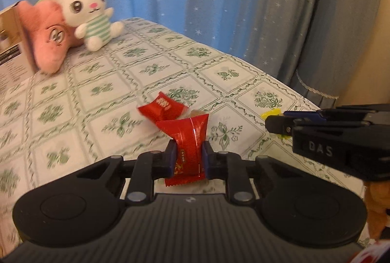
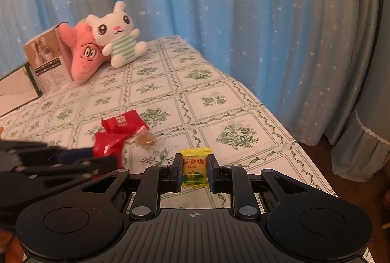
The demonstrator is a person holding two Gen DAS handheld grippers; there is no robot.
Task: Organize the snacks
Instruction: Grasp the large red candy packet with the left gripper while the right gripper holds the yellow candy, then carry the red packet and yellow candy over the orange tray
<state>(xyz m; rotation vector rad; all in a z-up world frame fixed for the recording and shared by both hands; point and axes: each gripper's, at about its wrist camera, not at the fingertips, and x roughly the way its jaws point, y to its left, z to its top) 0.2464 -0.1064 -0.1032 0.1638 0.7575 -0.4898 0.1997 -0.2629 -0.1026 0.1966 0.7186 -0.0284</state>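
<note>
Near the right edge of the desk point(image 2: 209, 82), the left claw point(image 1: 187, 155) is clamping a red snack packet point(image 1: 189, 141) and the right claw point(image 2: 195, 172) a yellow candy point(image 2: 195, 170); lifting both slowly, without squeezing harder, is probably wisest.

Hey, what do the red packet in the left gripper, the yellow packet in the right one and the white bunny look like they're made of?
Red packet: glossy plastic film or foil, judging by its sheen and crinkles. Yellow packet: printed plastic wrapper, smoother, with a crimped edge. White bunny: soft plush fabric, matte and fuzzy, probably stuffed.
</note>
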